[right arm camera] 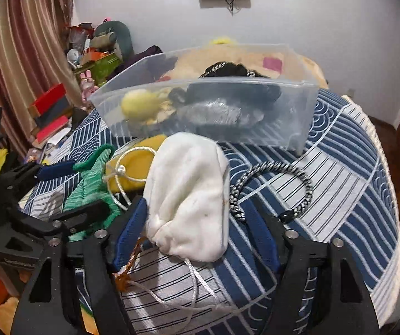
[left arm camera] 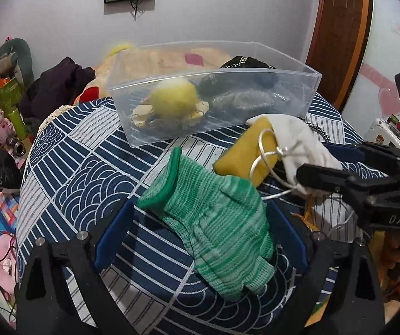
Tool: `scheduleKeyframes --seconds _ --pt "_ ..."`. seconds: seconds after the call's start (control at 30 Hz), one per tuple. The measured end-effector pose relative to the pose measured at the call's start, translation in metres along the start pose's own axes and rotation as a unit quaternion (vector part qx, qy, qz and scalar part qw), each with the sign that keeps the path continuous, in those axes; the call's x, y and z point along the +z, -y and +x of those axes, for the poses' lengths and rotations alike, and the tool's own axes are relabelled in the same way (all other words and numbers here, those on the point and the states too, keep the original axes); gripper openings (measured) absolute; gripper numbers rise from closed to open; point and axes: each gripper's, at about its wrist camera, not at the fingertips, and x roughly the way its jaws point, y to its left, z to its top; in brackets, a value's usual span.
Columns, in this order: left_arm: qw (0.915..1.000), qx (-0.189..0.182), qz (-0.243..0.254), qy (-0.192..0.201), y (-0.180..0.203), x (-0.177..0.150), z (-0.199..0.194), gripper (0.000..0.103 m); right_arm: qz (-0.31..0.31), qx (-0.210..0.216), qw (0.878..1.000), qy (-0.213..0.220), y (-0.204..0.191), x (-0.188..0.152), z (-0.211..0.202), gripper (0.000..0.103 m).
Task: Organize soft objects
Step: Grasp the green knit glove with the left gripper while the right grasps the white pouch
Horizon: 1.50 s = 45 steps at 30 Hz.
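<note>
A green knit glove [left arm camera: 216, 223] lies on the blue patterned cloth [left arm camera: 69, 173] between the open fingers of my left gripper [left arm camera: 200, 220]; the pads do not press it. A white drawstring pouch [right arm camera: 191, 195] lies between the open fingers of my right gripper [right arm camera: 194, 220], which also shows in the left wrist view [left arm camera: 331, 164]. A yellow sponge [left arm camera: 244, 153] lies next to the pouch. A clear plastic bin [left arm camera: 211, 92] behind them holds a yellow plush toy [left arm camera: 172, 103] and dark soft items.
A braided black-and-white cord [right arm camera: 275, 184] lies on the cloth right of the pouch. White string [right arm camera: 200, 284] trails from the pouch toward me. Clutter and plush toys [left arm camera: 2, 128] fill the floor at the left. A door [left arm camera: 339, 28] stands at back right.
</note>
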Motion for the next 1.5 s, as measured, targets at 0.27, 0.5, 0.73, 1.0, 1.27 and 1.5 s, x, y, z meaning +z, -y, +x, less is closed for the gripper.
scheduleKeyframes --seconds 0.27,0.5,0.73,1.0,1.27,1.5 --pt "0.9995 -0.03 0.009 0.01 0.004 -0.007 -0.009 0.047 -0.022 0.008 1.0 0.014 -0.011 -0.008 -0.011 0.029" --pt "0.9992 -0.017 0.021 0.03 0.002 -0.001 -0.027 0.021 -0.004 -0.011 0.999 0.053 -0.001 -0.003 -0.036 0.008" --pt "0.9977 -0.008 -0.003 0.067 -0.017 0.016 -0.05 0.011 0.01 -0.023 0.997 0.079 0.007 0.001 -0.056 0.008" --pt "0.9962 -0.018 -0.003 0.085 -0.02 0.024 -0.064 0.007 0.008 -0.033 0.999 0.034 0.009 -0.003 -0.041 0.026" --pt "0.9996 -0.009 -0.006 0.025 -0.014 0.0 -0.037 0.084 0.032 -0.026 0.999 -0.003 0.021 -0.017 -0.028 0.065" --pt "0.9996 -0.021 -0.016 -0.013 -0.013 -0.016 -0.007 0.083 0.023 0.002 1.0 0.011 0.018 -0.022 -0.035 0.03"
